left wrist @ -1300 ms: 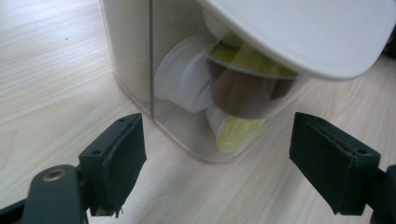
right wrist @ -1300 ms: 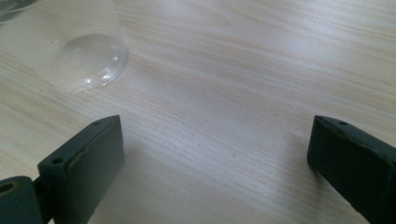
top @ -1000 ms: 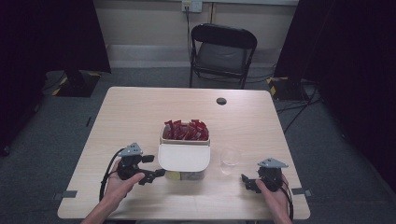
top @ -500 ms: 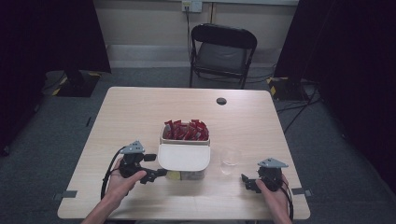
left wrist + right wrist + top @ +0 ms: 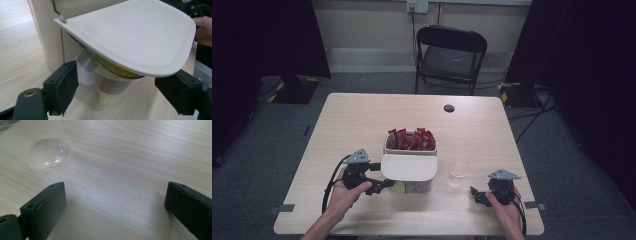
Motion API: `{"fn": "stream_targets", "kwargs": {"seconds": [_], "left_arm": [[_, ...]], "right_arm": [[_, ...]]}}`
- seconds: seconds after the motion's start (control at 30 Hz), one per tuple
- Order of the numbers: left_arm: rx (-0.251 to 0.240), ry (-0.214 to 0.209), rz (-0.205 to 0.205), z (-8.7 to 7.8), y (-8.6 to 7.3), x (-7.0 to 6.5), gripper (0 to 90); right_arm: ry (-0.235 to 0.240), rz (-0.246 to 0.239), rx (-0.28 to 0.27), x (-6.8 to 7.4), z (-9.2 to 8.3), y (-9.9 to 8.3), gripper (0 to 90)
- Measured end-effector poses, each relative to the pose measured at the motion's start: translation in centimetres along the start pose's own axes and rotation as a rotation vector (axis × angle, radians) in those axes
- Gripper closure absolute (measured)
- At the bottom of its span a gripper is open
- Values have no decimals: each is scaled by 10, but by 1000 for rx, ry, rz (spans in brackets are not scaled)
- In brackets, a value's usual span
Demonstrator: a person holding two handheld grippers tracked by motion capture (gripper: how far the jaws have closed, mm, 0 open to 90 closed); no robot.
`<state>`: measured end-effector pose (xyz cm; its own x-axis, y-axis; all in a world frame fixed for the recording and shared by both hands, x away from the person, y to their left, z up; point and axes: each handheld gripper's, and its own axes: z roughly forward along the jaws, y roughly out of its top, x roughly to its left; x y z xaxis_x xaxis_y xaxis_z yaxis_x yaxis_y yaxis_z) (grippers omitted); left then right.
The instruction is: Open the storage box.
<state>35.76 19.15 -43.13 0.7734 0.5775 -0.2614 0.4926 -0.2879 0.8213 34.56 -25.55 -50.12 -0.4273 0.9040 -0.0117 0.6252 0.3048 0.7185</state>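
Pale wood-grain surface (image 5: 362, 120), a small black disc (image 5: 449, 108) near its far edge; grey floor, a black folding chair (image 5: 450, 55) beyond, dark curtains either side; cream container (image 5: 409, 167) at centre, red packets (image 5: 410, 140) in its rear part, a clear cup with yellow contents (image 5: 112, 82) under its raised lid (image 5: 130, 37); empty clear cup (image 5: 458, 172) just right of it; left gripper (image 5: 379, 184) fingers spread, released, either side of the container's front; right gripper (image 5: 477, 196) fingers released, wide apart, over bare wood
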Motion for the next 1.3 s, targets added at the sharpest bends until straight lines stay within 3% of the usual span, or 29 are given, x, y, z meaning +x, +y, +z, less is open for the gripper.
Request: {"fn": "stream_targets", "kwargs": {"seconds": [0.8, 1.3], "left_arm": [[-28, -1, 11, -6, 18, 4, 172], [-48, 1, -3, -11, 27, 11, 176]], "right_arm": [[6, -2, 3, 0, 0, 0, 28], [6, -2, 3, -1, 0, 0, 28]]}}
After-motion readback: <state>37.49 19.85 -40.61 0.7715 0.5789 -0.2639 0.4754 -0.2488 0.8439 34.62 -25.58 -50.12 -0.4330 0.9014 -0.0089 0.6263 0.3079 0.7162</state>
